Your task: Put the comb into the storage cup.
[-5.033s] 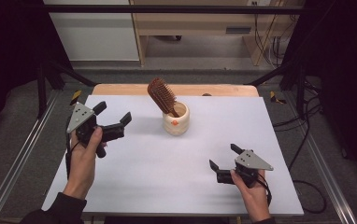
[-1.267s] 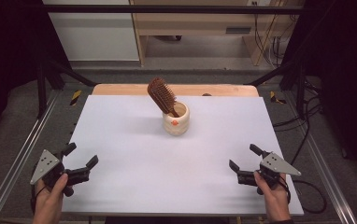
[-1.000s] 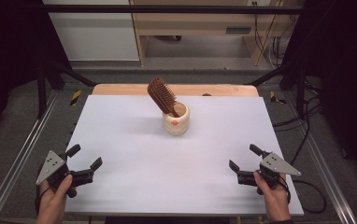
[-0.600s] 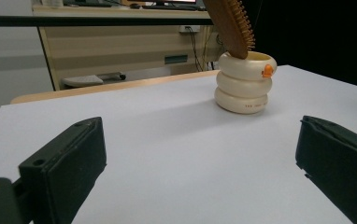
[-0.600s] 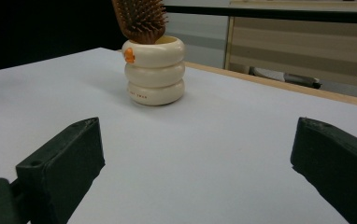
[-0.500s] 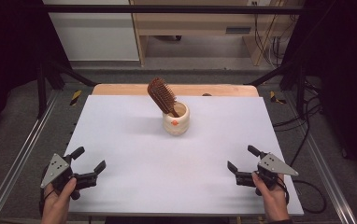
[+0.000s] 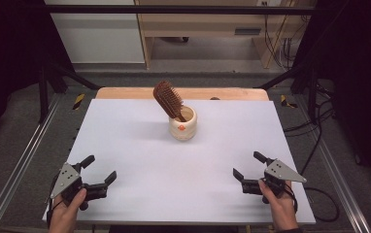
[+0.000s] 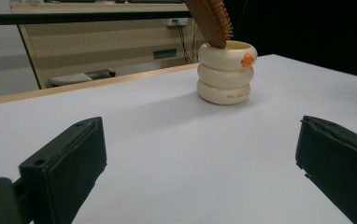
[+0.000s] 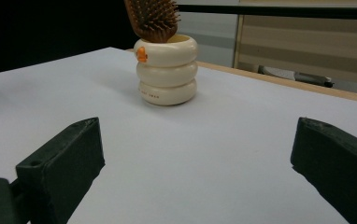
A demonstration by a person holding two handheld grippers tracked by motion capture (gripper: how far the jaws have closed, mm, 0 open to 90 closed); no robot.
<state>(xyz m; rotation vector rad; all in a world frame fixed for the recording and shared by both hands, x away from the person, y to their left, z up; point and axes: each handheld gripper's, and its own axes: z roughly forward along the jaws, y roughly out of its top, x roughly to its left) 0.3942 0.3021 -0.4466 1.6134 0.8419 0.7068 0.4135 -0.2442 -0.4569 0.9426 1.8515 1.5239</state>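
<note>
White and bare, the surface point(image 7: 140, 145) stretches between two pairs of fingers that have both come to rest at its near edge. The left gripper point(image 7: 99, 174) has changed most: a few seconds back it was raised and close to the cup, then it dropped off the near left corner, and over the last second it has crept inward again, so its fingers now sit just over that corner. They are spread wide and hold nothing; in the left gripper view the black pads point(image 8: 69, 161) frame empty white.

Well ahead of those fingers, and to their right, stands the cream ringed cup point(image 7: 182, 124), with the wooden hairbrush point(image 7: 168, 99) propped in it handle down, head leaning out to the left. Neither has moved.

The right gripper point(image 7: 249, 167) has barely shifted, a touch inward at the near right corner. Its fingers also gape and grip nothing, the cup well ahead and to their left.

My read is that the brush is already delivered to the cup, and both hands have simply retired.
</note>
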